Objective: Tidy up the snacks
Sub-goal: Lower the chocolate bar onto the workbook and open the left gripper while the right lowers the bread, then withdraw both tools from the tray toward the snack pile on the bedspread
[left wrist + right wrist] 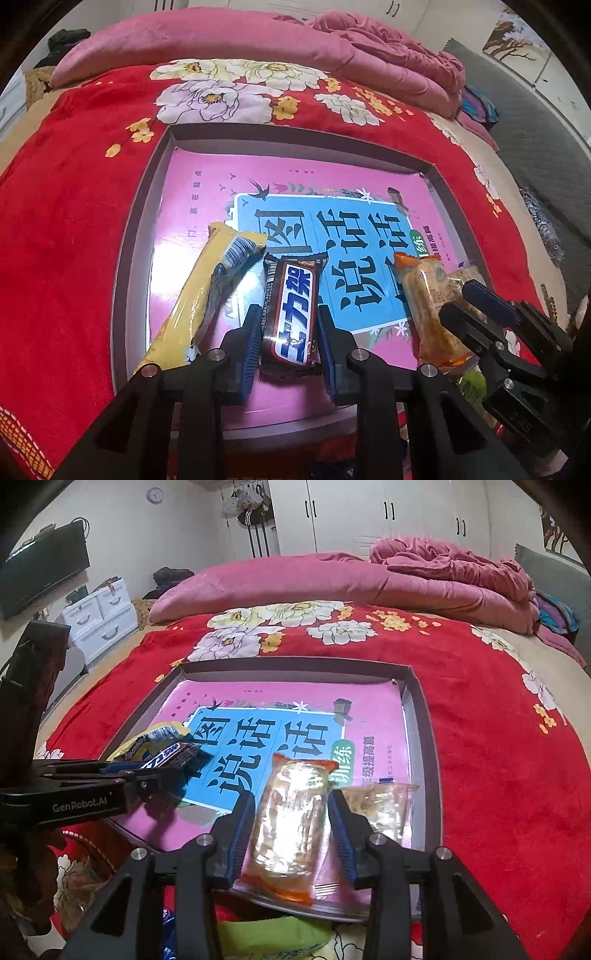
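Black left gripper (286,332) angled down, pads against chocolate bar (291,314).

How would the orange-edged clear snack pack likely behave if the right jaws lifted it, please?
The snack pack looks glossy, so it may slip. Its thin film probably crinkles and sags at the ends. The pale pieces inside seem brittle; a hard squeeze could crush them.

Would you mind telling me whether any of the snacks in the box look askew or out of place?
The yellow snack packet lies diagonally, its lower end riding over the box edge, unlike the chocolate bar and orange-trimmed packet, which lie straight. Nothing looks spilled or torn.
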Motion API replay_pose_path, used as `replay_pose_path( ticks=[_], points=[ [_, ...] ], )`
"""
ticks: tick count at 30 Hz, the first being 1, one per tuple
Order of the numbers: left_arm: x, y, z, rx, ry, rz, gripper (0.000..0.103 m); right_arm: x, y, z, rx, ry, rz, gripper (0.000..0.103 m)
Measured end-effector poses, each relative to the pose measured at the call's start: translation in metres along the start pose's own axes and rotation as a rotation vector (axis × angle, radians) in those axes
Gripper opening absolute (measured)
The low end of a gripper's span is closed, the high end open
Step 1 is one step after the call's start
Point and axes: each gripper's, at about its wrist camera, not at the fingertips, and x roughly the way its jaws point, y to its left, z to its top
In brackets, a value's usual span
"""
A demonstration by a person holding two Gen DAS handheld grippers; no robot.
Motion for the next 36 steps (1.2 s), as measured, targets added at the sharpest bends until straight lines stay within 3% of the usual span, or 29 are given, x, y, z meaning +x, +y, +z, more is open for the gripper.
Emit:
replay_pose_path(
  ticks=[17, 23, 31, 33, 36],
  points=[
    [-0.012, 0.003, 0.000, -0.009, -0.023, -0.013, 0.033, -0.023, -0.009, -0.008, 0.070, -0.005, 0.022, 0.048],
    [-0.025, 0.003, -0.003, -0.017, -0.043, -0.040, 0.041, -0.030, -0.016, -0.012, 0.106, -0.015, 0.012, 0.049],
    [-0.040, 0.002, -0.007, -0.021, -0.060, -0.060, 0.042, -0.034, -0.019, -0.013, 0.126, -0.015, 0.004, 0.051],
    [-0.045, 0.002, -0.008, -0.022, -0.069, -0.061, 0.059, -0.035, -0.020, -0.013, 0.128, -0.014, 0.003, 0.052],
    [-0.051, 0.004, -0.011, -0.026, -0.082, -0.066, 0.062, -0.039, -0.021, -0.013, 0.132, -0.019, 0.001, 0.054]
  ],
)
